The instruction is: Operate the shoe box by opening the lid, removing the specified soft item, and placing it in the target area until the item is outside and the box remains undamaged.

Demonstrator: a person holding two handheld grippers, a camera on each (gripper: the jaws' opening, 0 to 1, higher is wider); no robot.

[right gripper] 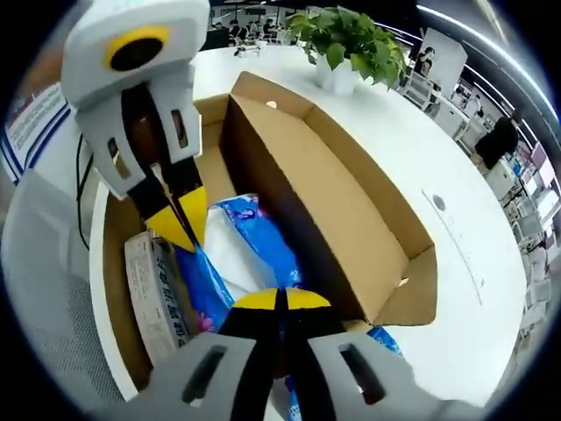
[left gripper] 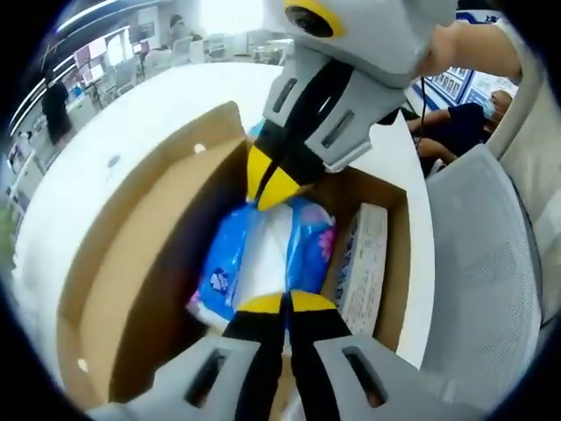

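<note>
An open cardboard shoe box (left gripper: pixel 140 263) lies on a white table, its lid (right gripper: pixel 333 193) folded back and standing beside it. Inside lies a soft blue-and-white plastic pack (left gripper: pixel 263 254), also seen as the pack (right gripper: pixel 250 241) in the right gripper view. My left gripper (left gripper: pixel 285 303) is shut on the pack's near end. My right gripper (left gripper: pixel 270 186) reaches down from above and is shut on the far end. In the right gripper view my right gripper (right gripper: pixel 280 300) pinches the pack low down, and my left gripper (right gripper: pixel 180 224) pinches it from the upper left.
A flat white printed carton (left gripper: pixel 364 267) lies in the box beside the pack, also seen as the carton (right gripper: pixel 153 289). A grey mesh chair (left gripper: pixel 491 272) stands close to the box. A potted plant (right gripper: pixel 346 39) sits on the table (right gripper: pixel 456 254). A person's arm (left gripper: pixel 478 44) shows above.
</note>
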